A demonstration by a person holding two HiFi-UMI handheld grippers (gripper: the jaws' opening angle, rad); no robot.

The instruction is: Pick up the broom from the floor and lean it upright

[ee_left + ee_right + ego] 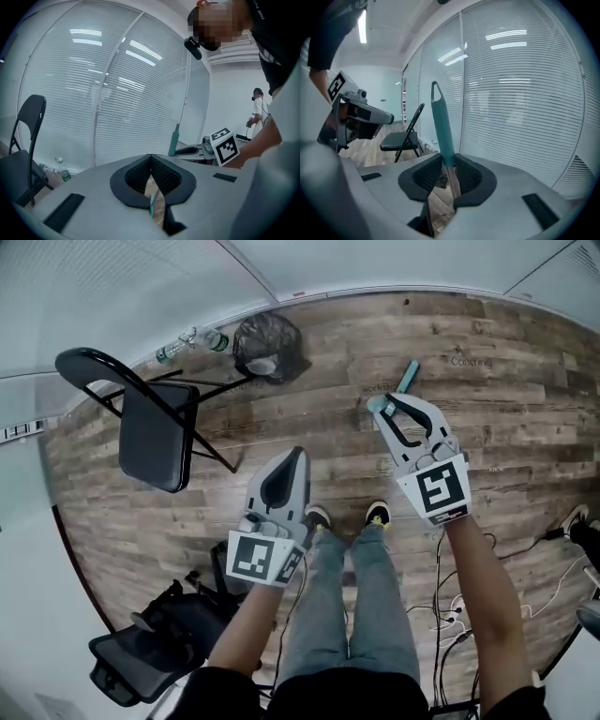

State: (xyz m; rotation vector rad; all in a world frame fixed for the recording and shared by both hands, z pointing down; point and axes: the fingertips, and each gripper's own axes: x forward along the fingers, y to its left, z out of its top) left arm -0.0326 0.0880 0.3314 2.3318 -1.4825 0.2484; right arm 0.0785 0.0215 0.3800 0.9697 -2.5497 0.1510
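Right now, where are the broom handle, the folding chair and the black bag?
broom handle (442, 131), right gripper view, teal grip.
folding chair (155, 435), head view, seat.
black bag (269, 345), head view, its middle.

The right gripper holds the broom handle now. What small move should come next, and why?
Probably carry it toward the glass wall ahead: the right gripper is clamped on the teal broom handle, which points up but leans on nothing yet.

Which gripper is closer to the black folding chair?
Left. The left gripper sits right of the black metal folding chair; the right gripper, gripping the teal broom handle, is farther right.
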